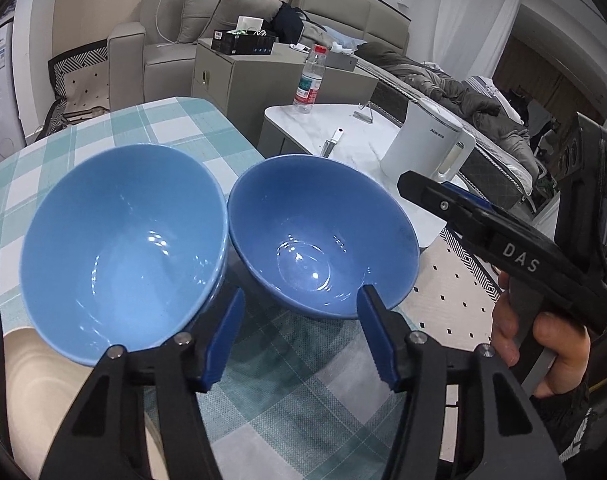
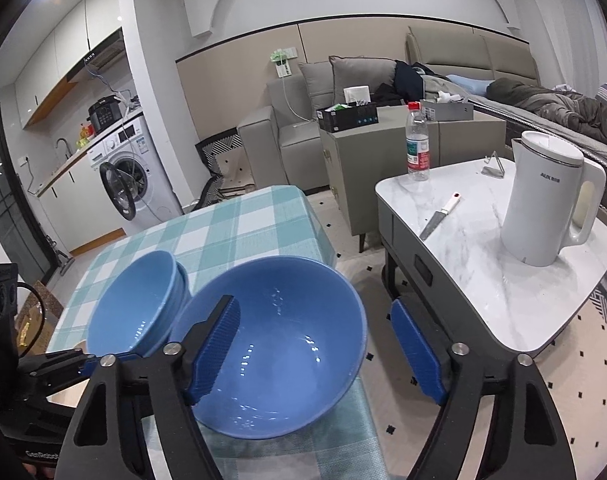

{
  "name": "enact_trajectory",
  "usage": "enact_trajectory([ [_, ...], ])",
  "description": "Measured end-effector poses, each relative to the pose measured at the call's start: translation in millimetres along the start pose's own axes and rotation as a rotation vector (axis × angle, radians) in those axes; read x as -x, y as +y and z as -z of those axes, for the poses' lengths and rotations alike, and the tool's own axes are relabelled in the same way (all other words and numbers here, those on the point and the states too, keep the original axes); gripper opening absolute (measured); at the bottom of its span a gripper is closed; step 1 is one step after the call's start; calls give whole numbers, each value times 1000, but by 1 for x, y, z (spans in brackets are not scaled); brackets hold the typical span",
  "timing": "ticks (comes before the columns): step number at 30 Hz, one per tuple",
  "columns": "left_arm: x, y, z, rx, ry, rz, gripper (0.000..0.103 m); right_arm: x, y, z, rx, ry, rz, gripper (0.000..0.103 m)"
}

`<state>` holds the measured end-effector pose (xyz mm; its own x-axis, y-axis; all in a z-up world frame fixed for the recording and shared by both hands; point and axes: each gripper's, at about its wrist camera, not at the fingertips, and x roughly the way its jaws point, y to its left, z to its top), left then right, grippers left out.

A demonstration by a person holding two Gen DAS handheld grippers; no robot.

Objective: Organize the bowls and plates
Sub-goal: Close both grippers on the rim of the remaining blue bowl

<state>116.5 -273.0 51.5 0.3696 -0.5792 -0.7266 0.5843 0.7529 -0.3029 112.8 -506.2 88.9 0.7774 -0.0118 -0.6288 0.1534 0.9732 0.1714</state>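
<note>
Single blue bowl (image 2: 287, 360): upright at the near right corner of the checked tablecloth (image 2: 231, 224), rim just beside a stack of blue bowls (image 2: 139, 312) to its left.

Right gripper (image 2: 315, 304): released. One pad is inside the single bowl and the other outside its wall, neither pressing.

Left gripper (image 1: 303, 292): released, only cloth between its pads. One pad is by the stack (image 1: 119, 248), the other tip at the single bowl's (image 1: 323, 236) near rim.

View differences: only the right wrist view shows the stack's nested rims, at least two. Only the left wrist view shows the hand (image 1: 543, 344) holding the right gripper (image 1: 423, 190), and a cream plate (image 1: 19, 364) partly under the stack's near edge.

Count: one loose bowl, one stack, one plate.

Surroundings: marble side table (image 2: 483, 280) with one white kettle (image 2: 543, 200), one water bottle (image 2: 417, 144) and one knife (image 2: 439, 218). Beyond it are a washing machine (image 2: 131, 176) and a grey sofa (image 2: 299, 120).
</note>
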Motion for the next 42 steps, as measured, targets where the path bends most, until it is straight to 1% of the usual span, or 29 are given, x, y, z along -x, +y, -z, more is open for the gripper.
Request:
enact_trajectory([
  [1, -2, -1, -1, 3, 1, -3, 58, -3, -1, 0, 1, 6, 12, 75],
  [3, -5, -1, -2, 8, 3, -8, 58, -7, -4, 1, -4, 15, 27, 70],
  [5, -9, -1, -2, 13, 6, -15, 58, -12, -8, 3, -9, 25, 30, 67],
  [11, -19, 0, -4, 20, 12, -32, 58, -25, -15, 8, -20, 54, 44, 61],
  [12, -20, 0, -4, 21, 13, -34, 57, -28, -16, 9, -20, 60, 45, 61],
  [17, -24, -2, -5, 0, 7, -49, 57, -40, -17, 15, -24, 90, 50, 58],
  [25, -27, -3, -7, -9, 9, -65, 57, -55, -20, 20, -53, 125, 37, 58],
  [26, -28, -4, -7, -15, 10, -72, 57, -57, -20, 21, -53, 129, 38, 56],
  [27, -30, -5, -8, -20, 13, -77, 57, -58, -20, 22, -55, 132, 37, 52],
  [31, -30, -7, -8, -25, 8, -86, 57, -63, -20, 23, -52, 140, 34, 48],
  [34, -31, -6, -8, -24, 5, -87, 57, -65, -20, 24, -53, 137, 30, 43],
  [36, -31, -8, -8, -32, -1, -96, 57, -66, -20, 24, -53, 131, 27, 35],
  [38, -32, -10, -7, -41, -5, -106, 57, -65, -19, 25, -48, 132, 24, 31],
  [42, -33, -11, -6, -55, -10, -120, 55, -65, -18, 25, -32, 128, 35, 28],
])
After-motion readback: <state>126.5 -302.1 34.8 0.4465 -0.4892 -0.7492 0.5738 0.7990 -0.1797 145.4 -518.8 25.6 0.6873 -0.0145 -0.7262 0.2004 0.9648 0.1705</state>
